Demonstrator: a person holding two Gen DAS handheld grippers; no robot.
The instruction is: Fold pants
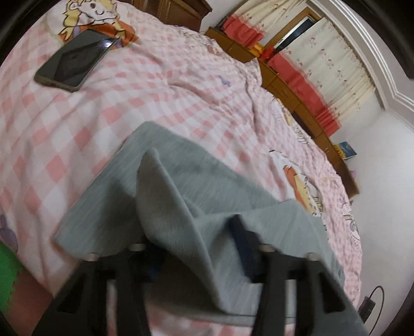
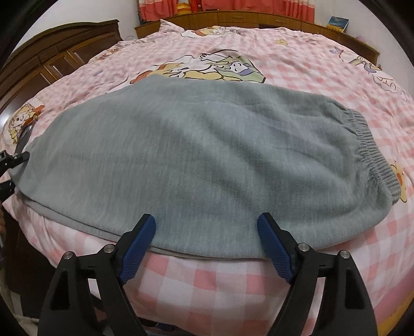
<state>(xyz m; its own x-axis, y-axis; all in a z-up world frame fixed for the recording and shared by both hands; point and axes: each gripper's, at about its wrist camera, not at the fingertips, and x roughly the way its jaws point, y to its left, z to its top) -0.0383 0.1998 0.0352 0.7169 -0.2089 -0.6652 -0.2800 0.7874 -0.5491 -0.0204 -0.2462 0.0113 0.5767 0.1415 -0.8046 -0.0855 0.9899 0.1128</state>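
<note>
Grey sweatpants (image 2: 196,144) lie flat across the pink checked bed, with the ribbed elastic waistband (image 2: 372,155) at the right end. My right gripper (image 2: 207,222) hovers over the near edge of the pants, open, its blue pads (image 2: 139,245) wide apart and pinching nothing. In the left wrist view the grey cloth (image 1: 181,186) rises in a bunched fold between the fingers of my left gripper (image 1: 196,248), which is shut on it; the cloth hides most of the left finger. That left gripper (image 2: 13,168) shows at the pants' left end in the right wrist view.
A dark phone (image 1: 75,60) lies on the bedspread (image 1: 181,85) beyond the pants' left end. A wooden headboard (image 2: 51,59) and low wooden shelf (image 2: 258,18) border the bed, with red-trimmed curtains behind. A green mat (image 1: 7,266) covers the floor.
</note>
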